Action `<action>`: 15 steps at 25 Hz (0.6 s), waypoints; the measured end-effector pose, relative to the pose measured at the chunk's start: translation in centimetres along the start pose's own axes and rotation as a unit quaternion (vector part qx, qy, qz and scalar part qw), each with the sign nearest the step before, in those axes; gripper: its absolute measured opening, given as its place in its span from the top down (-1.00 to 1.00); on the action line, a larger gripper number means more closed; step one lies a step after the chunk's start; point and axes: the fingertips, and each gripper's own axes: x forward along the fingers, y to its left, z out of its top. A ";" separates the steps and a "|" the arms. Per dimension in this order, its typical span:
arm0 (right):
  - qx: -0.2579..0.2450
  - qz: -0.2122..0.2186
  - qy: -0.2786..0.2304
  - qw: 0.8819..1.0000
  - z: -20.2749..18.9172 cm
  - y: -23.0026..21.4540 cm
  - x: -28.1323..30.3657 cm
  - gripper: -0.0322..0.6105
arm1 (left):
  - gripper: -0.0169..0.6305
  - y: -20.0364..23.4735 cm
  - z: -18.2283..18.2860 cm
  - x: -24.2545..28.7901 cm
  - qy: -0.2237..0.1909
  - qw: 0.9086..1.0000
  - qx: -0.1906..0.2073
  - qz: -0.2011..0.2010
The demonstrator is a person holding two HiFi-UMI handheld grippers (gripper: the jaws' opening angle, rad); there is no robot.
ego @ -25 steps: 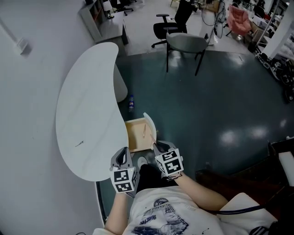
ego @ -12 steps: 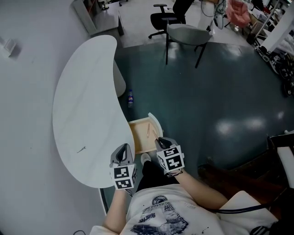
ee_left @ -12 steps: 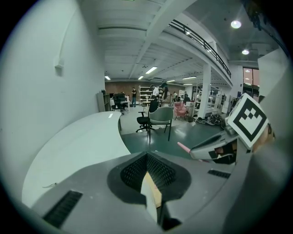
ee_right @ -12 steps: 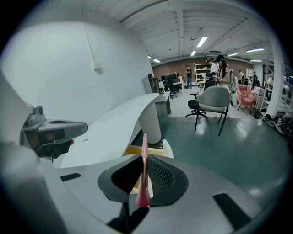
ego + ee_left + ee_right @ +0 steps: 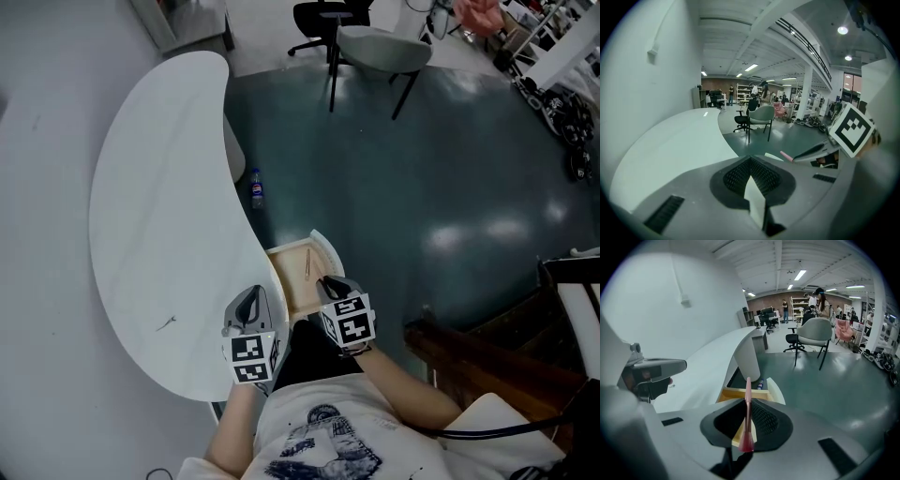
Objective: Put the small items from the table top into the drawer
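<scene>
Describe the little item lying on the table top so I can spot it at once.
Find the long curved white table. Toward its near end, left of the left gripper, lies a tiny thin dark item. It is the only thing on that top, and dark, unlike the pale stick in the open drawer.

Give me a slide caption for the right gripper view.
Right tool grips a pink stick pointing toward the open wooden drawer of the white table.
</scene>
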 end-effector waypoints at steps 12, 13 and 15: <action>0.039 -0.027 0.019 0.999 -0.2 0.4 5.7 0.71 | 0.87 3.7 -1.4 4.2 0.025 0.999 0.005 -0.033; 0.040 -0.028 0.021 0.999 -0.3 0.3 6.2 0.71 | 0.88 3.9 -1.6 4.6 0.025 0.999 0.005 -0.034; 0.045 -0.029 0.026 0.998 -0.7 0.0 7.1 0.71 | 0.87 4.2 -1.8 5.3 0.025 0.999 0.004 -0.036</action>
